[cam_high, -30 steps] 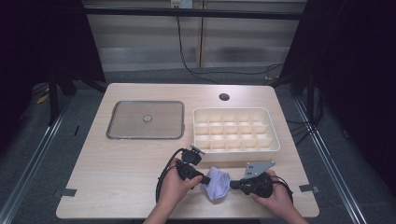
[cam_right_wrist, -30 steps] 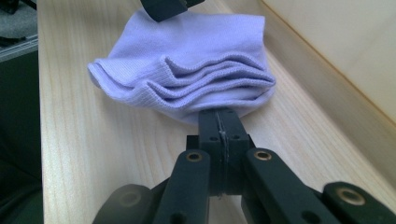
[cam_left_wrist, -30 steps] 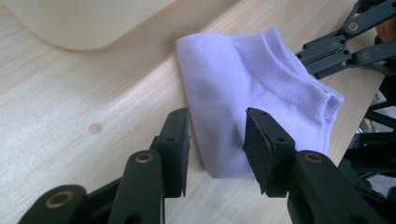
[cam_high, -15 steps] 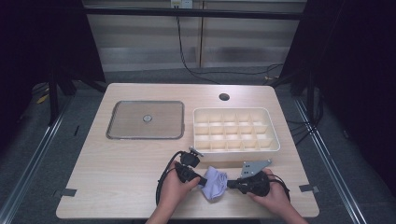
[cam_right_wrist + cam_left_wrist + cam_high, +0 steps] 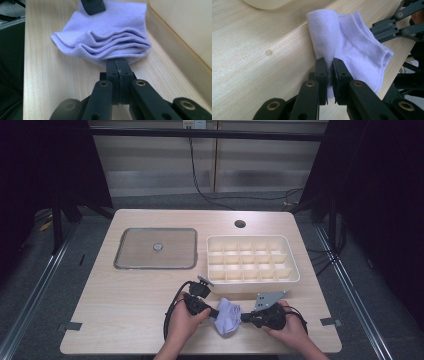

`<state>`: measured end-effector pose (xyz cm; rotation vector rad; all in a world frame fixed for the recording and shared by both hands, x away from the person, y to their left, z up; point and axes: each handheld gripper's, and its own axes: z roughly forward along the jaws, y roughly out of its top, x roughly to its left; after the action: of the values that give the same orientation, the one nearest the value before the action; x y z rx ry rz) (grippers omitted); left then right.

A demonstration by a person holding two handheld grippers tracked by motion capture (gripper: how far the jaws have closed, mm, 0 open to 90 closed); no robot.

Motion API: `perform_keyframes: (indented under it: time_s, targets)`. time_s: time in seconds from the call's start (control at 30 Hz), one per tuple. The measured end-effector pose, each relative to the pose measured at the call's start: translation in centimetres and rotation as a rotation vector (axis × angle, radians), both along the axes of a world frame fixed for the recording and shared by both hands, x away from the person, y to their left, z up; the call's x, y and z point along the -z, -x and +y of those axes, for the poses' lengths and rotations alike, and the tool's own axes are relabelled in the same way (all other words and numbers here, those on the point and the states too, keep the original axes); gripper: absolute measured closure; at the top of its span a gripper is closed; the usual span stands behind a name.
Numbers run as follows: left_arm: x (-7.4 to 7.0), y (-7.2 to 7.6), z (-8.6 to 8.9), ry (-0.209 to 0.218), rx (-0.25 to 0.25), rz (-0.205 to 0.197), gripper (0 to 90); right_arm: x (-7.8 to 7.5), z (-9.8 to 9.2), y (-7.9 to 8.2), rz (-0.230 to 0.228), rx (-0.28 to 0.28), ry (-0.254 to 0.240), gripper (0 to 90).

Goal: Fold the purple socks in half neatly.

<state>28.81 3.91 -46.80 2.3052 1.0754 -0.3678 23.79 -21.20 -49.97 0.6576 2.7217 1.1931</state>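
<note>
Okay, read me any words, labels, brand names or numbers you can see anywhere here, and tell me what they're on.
No readable text anywhere.
The lilac sock, the divided white tray, the flat lid and the wooden table carry no words, labels or numbers.

No text, label, brand, number or sign can be read in any of the views.
</note>
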Motion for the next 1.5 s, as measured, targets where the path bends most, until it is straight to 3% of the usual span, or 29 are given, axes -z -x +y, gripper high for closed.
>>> perform_keyframes:
  time_s: [0.47,0.8,1.5]
  targets:
    - [-1.0,0.2,-0.3,-0.007,0.009,-0.018,83.7,-0.1,0.6,-0.3,0.001,-0.02,-0.004,89.9]
    - [-1.8,0.2,-0.6,-0.009,0.043,-0.022,83.7,-0.1,0.8,-0.4,0.0,-0.027,-0.005,90.0]
    - [-2.0,0.7,-2.3,0.015,0.082,-0.02,83.7,0.0,1.1,-0.6,0.008,-0.033,0.002,90.0]
